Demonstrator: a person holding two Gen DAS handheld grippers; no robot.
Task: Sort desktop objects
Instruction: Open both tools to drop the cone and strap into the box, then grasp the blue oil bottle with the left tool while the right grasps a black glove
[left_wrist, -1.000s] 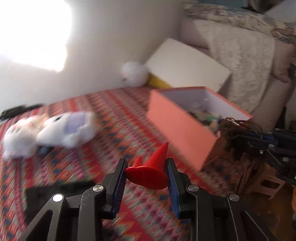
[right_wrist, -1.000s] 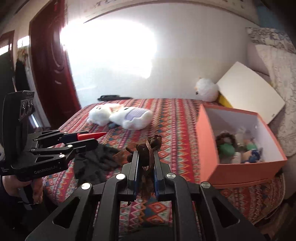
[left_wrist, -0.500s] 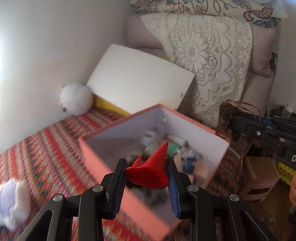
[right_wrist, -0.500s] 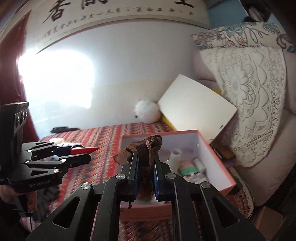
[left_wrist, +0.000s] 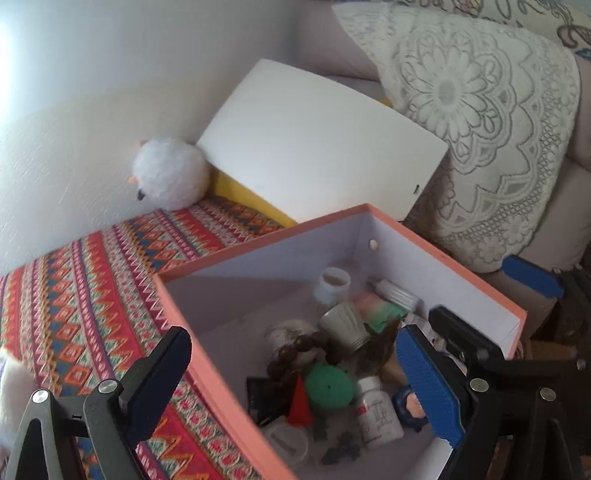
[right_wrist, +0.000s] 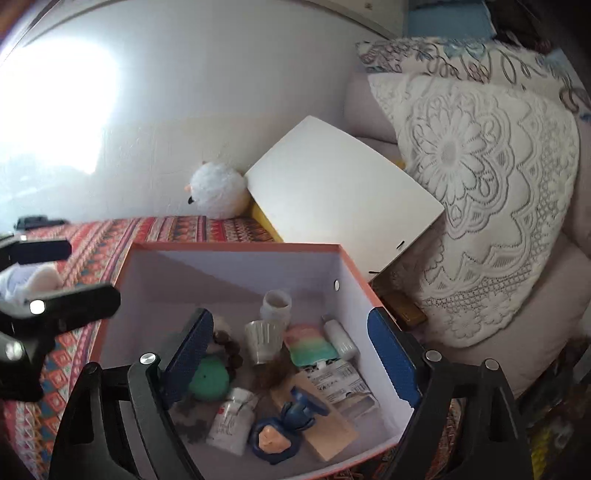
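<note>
An orange box (left_wrist: 207, 328) with a white inside stands on the patterned cloth and holds several small items. It also shows in the right wrist view (right_wrist: 236, 246). My left gripper (left_wrist: 295, 373) is open and empty over the box. The red cone (left_wrist: 300, 404) lies inside beside a green round thing (left_wrist: 327, 386). My right gripper (right_wrist: 291, 350) is open and empty over the box too. A brown tangled piece (right_wrist: 273, 373) lies among the items below it, and shows in the left wrist view (left_wrist: 376, 350).
A white fluffy ball toy (left_wrist: 168, 177) sits against the wall beside a white lid (left_wrist: 321, 147) leaning on a lace-covered cushion (left_wrist: 480, 122). A white plush toy (right_wrist: 26, 282) lies on the cloth at the left.
Both grippers moved over the orange box and opened. The red cone dropped from the left one and the brown piece from the right one into the box.
</note>
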